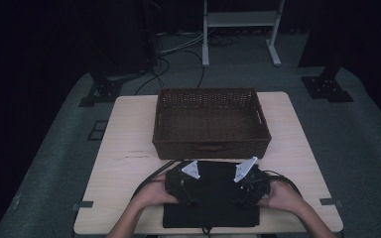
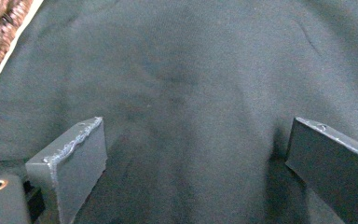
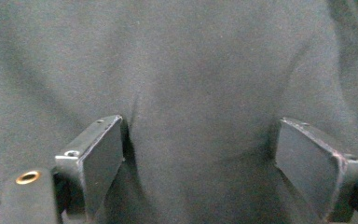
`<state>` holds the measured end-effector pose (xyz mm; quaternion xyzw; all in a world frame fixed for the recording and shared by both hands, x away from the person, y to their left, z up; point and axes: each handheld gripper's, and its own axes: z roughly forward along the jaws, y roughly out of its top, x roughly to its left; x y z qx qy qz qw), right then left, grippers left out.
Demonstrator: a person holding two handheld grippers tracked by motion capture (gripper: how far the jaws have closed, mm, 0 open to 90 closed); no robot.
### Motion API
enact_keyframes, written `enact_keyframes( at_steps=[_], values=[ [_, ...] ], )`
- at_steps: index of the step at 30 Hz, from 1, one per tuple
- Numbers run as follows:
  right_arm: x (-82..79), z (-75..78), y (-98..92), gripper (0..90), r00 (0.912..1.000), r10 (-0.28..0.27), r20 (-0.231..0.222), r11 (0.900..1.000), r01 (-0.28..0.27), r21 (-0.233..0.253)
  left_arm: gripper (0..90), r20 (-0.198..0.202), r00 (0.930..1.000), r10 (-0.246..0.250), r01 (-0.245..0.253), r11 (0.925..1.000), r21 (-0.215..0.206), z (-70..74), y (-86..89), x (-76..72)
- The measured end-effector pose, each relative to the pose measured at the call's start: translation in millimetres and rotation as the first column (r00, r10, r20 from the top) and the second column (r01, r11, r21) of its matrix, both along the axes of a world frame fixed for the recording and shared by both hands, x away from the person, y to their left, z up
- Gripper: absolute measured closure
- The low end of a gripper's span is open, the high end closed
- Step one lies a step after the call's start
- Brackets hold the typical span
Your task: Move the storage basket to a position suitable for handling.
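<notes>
Both tools, left tool (image 1: pixel 186 191) and right tool (image 1: pixel 248 191), press down with jaws apart on a dark cloth (image 1: pixel 213 198) before the basket (image 1: pixel 211 144), apparently to pinch it.

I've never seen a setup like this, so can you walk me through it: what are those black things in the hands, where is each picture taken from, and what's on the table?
A person sits at a light wooden table and holds a hand-held tool in each hand. Each tool is a two-jaw gripper: the left gripper and the right gripper, each with a grey three-cornered plate on top and a trailing cable.

The wide picture comes from a fixed camera above, looking forward and down. The other two come from cameras riding on the grippers, looking along their black jaws.

On the table lie a folded black cloth near the person and, beyond it, a brown woven basket, which looks empty.

In both gripper views the jaws stand wide apart, pressed down on the cloth. Nothing is clamped yet.
</notes>
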<state>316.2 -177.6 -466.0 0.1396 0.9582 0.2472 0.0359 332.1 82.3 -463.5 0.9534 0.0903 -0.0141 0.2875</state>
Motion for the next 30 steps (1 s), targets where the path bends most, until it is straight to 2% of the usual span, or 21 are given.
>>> enact_keyframes(
  at_steps=[6, 10, 13, 14, 15, 16, 17, 18, 20, 21, 25, 27, 30],
  values=[
    [2.2, -3.7, 1.2, 14.7, 0.9995, -0.018, -0.028, 1.0, 0.017, -0.008, 7.1, -0.066, 0.9976, 0.022, -0.022, 0.9998, 0.003, -7.9, -1.3, 5.0],
    [3.4, -5.6, 1.1, 15.2, 0.9986, -0.025, -0.046, 1.0, 0.025, -0.003, 11.7, -0.06, 0.998, 0.021, -0.022, 0.9997, -0.015, -9.6, -1.2, 5.1],
    [4.0, -4.8, 3.6, 18.5, 0.9979, -0.03, -0.058, 0.999, 0.029, -0.019, 20.3, -0.034, 0.999, 0.03, -0.031, 0.9995, -0.01, -9.3, -2.6, 5.9],
    [4.0, -4.8, 3.6, 18.5, 0.9979, -0.03, -0.058, 0.999, 0.029, -0.019, 20.3, -0.023, 0.9991, 0.037, -0.037, 0.9993, -0.009, -9.3, -3.4, 5.8],
    [4.8, -3.4, 4.4, 24.6, 0.998, -0.018, -0.061, 1.0, 0.016, -0.021, 22.6, -0.012, 0.9993, 0.036, -0.036, 0.9993, 0.001, -8.8, -4.7, 5.9],
    [4.8, -3.4, 4.4, 24.6, 0.998, -0.018, -0.061, 1.0, 0.016, -0.021, 22.6, -0.011, 0.9991, 0.04, -0.04, 0.9992, 0.006, -8.5, -5.4, 5.6],
    [5.1, -2.3, 5.2, 30.2, 0.9979, -0.013, -0.064, 1.0, 0.012, -0.022, 24.5, -0.009, 0.999, 0.044, -0.044, 0.999, 0.008, -8.3, -5.9, 5.4],
    [5.1, -2.3, 5.2, 30.2, 0.9979, -0.013, -0.064, 1.0, 0.012, -0.022, 24.5, -0.004, 0.9989, 0.047, -0.047, 0.9988, 0.008, -8.0, -5.6, 5.6],
    [6.1, -1.3, 5.4, 36.5, 0.9978, -0.006, -0.066, 1.0, 0.005, -0.018, 28.6, 0.007, 0.9986, 0.053, -0.053, 0.9986, 0.0, -7.9, -3.7, 6.7],
    [7.6, -0.8, 5.8, 39.9, 0.9977, -0.007, -0.068, 1.0, 0.006, -0.013, 32.6, 0.003, 0.9982, 0.06, -0.06, 0.9982, -0.007, -8.1, -3.0, 6.7],
    [9.1, -0.2, 6.8, 44.3, 0.9976, -0.005, -0.069, 1.0, 0.004, -0.012, 37.2, 0.004, 0.998, 0.063, -0.063, 0.998, -0.006, -7.1, -1.9, 9.0],
    [11.2, 0.3, 7.6, 47.9, 0.9971, -0.012, -0.075, 1.0, 0.011, -0.007, 47.5, -0.005, 0.9987, 0.05, -0.05, 0.9987, 0.005, -5.4, -3.6, 10.7],
    [11.6, 0.4, 7.9, 49.1, 0.9971, -0.014, -0.075, 1.0, 0.014, -0.007, 49.7, -0.01, 0.999, 0.043, -0.043, 0.999, 0.011, -4.9, -4.4, 12.3]
  ],
)
